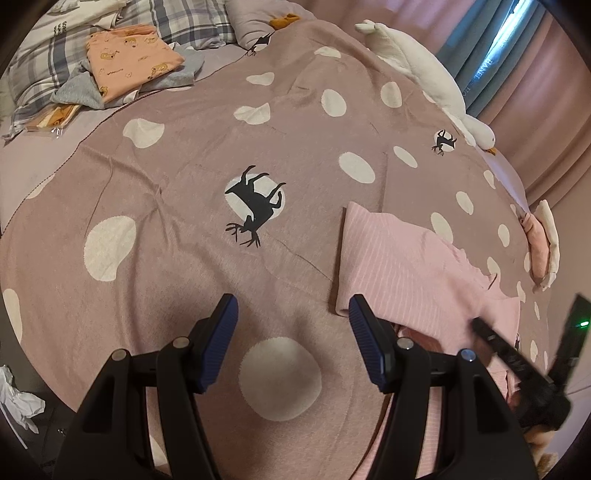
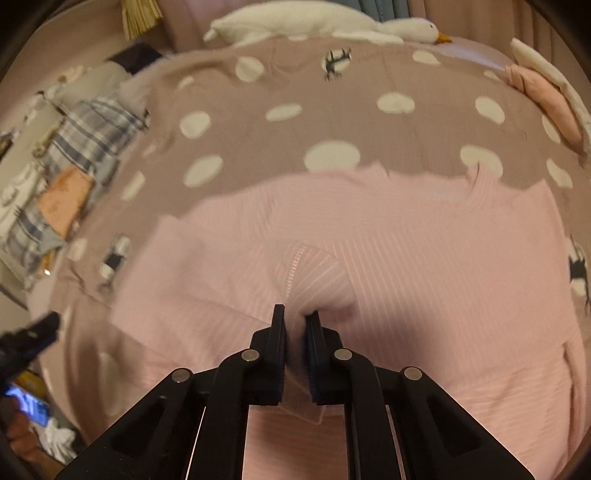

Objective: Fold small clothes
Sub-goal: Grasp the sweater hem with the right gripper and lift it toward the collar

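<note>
A pink ribbed garment (image 2: 424,258) lies spread on the spotted mauve blanket (image 2: 332,122). My right gripper (image 2: 295,317) is shut on a fold of the garment and lifts it a little above the rest. In the left wrist view the same garment (image 1: 399,266) lies at the right. My left gripper (image 1: 293,310) is open and empty, above the blanket (image 1: 184,229) just left of the garment's edge. The right gripper's body (image 1: 517,362) shows at the lower right of that view.
A stack of folded clothes with a peach printed one on top (image 1: 129,62) sits at the far left by plaid pillows (image 1: 177,22). A white goose plush (image 1: 424,70) lies along the far edge. A folded pink item (image 1: 537,243) sits at the right edge.
</note>
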Tool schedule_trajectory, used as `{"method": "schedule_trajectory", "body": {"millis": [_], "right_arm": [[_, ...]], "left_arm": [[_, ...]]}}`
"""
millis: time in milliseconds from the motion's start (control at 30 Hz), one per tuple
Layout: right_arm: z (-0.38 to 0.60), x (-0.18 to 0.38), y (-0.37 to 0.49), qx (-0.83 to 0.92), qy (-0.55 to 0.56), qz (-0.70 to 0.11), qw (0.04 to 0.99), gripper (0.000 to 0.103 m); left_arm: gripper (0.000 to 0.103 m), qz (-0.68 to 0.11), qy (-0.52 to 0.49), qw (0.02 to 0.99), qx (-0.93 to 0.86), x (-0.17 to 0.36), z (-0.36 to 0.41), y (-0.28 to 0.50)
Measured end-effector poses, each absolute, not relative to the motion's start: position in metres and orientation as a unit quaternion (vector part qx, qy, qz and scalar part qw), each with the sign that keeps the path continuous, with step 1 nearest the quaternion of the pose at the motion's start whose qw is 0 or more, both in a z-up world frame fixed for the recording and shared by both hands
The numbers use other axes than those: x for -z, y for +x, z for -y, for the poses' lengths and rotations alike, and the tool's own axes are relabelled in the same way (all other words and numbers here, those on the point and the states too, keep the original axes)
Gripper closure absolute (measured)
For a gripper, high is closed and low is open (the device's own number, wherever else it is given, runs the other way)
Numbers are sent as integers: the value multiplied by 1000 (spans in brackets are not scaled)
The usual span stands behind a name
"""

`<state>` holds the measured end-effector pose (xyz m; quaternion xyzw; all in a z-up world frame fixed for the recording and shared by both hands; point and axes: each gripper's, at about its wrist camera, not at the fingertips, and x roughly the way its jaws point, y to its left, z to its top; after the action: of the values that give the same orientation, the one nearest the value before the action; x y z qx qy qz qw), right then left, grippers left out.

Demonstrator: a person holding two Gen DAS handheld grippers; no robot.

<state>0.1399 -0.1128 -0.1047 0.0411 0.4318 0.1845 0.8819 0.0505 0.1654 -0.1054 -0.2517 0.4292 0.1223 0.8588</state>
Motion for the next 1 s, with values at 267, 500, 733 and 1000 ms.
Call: {"method": "schedule_trajectory", "body": {"millis": [267, 500, 733, 1000], "right_arm": [[114, 30, 145, -204, 21, -357, 911, 92], [124, -6, 143, -198, 5, -310, 930, 92], [138, -26, 141, -171, -1, -278, 945, 92], [152, -27, 142, -145, 2, -275, 950, 92]], "left_arm": [[41, -424, -257, 860, -122, 102, -166, 48], [41, -424, -259, 860, -118, 100, -165, 48], [41, -426, -257, 860, -113, 99, -161, 50], [41, -428, -252, 861, -105, 98, -156, 52]]}}
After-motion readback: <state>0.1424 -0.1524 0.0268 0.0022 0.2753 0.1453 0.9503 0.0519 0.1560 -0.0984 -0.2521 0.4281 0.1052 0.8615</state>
